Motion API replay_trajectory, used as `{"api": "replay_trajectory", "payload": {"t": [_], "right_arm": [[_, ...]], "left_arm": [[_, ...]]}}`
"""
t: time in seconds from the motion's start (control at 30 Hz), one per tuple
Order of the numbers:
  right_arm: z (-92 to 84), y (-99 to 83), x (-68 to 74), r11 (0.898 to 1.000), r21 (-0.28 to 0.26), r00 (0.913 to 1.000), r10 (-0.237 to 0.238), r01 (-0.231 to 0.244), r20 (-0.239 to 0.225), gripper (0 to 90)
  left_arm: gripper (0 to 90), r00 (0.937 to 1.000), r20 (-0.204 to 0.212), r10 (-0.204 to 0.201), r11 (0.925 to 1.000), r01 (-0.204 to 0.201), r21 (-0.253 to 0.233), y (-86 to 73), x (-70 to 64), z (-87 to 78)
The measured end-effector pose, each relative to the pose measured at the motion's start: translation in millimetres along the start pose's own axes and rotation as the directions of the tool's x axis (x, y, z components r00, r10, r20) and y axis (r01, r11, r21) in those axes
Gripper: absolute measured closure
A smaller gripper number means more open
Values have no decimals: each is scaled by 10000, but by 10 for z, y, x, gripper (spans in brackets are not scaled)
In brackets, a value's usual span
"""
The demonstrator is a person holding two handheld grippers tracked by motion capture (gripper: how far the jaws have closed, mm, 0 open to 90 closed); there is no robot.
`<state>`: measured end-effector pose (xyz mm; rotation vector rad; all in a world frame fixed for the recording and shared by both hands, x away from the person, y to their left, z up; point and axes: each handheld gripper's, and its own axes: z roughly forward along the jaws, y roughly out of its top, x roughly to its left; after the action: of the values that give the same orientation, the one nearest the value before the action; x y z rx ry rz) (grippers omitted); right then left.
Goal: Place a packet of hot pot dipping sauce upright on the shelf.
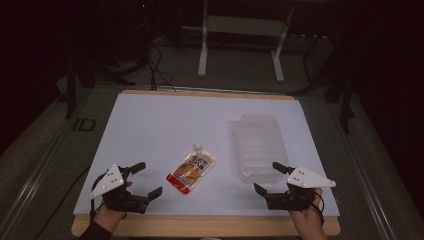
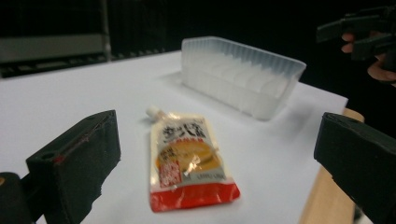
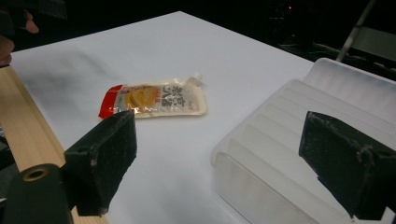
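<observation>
A flat food pouch [image 1: 190, 171] with a red bottom band and a white spout lies on the white table top [image 1: 165, 125], near the front middle. To its right stands a clear ribbed plastic container [image 1: 257, 146]. My left gripper [image 1: 148, 179] hovers at the front left, open, nothing between its jaws; its view looks at the pouch [image 2: 187, 161] and the container [image 2: 243, 74]. My right gripper [image 1: 267, 177] is at the front right, just before the container's near end, open and holding nothing. Its view has the container [image 3: 299, 140] close by and the pouch [image 3: 154, 99] farther off.
A wooden strip [image 1: 210, 226] edges the table's front. Behind the table stand a white metal frame [image 1: 240, 35] and black cables [image 1: 155, 65] on a dark floor. The other hand and its gripper [image 2: 364, 32] are seen at the left gripper view's upper right.
</observation>
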<state>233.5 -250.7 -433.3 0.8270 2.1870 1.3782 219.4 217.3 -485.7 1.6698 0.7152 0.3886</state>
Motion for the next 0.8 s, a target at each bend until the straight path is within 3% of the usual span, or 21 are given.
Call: {"api": "replay_trajectory", "payload": {"t": [0.13, 0.33, 0.37, 0.43, 0.6, 0.73, 0.8], "right_arm": [[-5, 17, 23, 9997, -257, 10000, 54, -51, 83, 107], [-37, 40, 63, 9984, -561, 9999, 5, -11, -113, 108], [-39, 43, 69, 9982, -596, 9999, 44, -50, -99, 108], [-34, 49, 74, 9983, -581, 9999, 26, -35, -150, 108], [-12, 47, 92, 9989, -465, 9998, 17, -26, -205, 108], [-15, 48, 104, 9989, -470, 9996, -22, 9, -273, 127], [-18, 50, 111, 9986, -530, 9994, -62, 44, -351, 129]], "left_arm": [[6, 9996, 123, 257, 9988, -261, 405, 15, -25, 15], [6, 9995, 233, -218, 9980, 204, 592, 91, -47, 0], [6, 9998, 150, -152, 9982, 144, 576, 116, -57, -5], [6, 9988, 482, -69, 9990, 48, 440, 162, -57, -15], [31, 9960, 894, -17, 9971, -51, 756, 273, -33, 56], [35, 9953, 968, 25, 9963, -108, 853, 311, -21, 91], [35, 9954, 946, 171, 9948, -265, 985, 409, 31, 202]]}}
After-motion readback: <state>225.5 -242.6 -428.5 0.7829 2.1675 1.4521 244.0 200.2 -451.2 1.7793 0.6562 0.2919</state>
